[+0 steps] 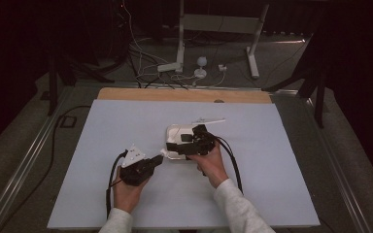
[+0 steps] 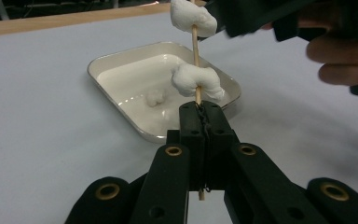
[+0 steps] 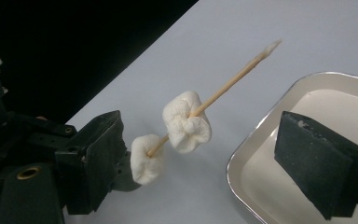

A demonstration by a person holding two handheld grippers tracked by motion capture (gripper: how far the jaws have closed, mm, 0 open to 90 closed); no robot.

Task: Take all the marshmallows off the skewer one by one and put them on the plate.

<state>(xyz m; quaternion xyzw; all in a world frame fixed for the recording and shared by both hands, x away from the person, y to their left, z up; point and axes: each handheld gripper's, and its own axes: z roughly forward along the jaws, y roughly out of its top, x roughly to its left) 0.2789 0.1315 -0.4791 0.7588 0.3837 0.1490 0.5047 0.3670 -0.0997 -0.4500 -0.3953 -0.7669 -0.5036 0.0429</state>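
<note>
- Our left gripper (image 2: 200, 116) pinches a wooden skewer (image 2: 196, 51) with two marshmallows (image 3: 187, 122), just off the tray's (image 2: 121, 58) near corner.
- Our right gripper's (image 3: 200, 154) jaws stand spread around the marshmallows, not pressing them.
- The tray sits mid-table (image 1: 102, 194).

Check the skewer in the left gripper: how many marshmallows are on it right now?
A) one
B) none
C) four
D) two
D: the right gripper view shows two marshmallows threaded on the skewer, whose lower end is clamped in the shut left gripper; a further piece lies in the tray, off the stick.
</note>
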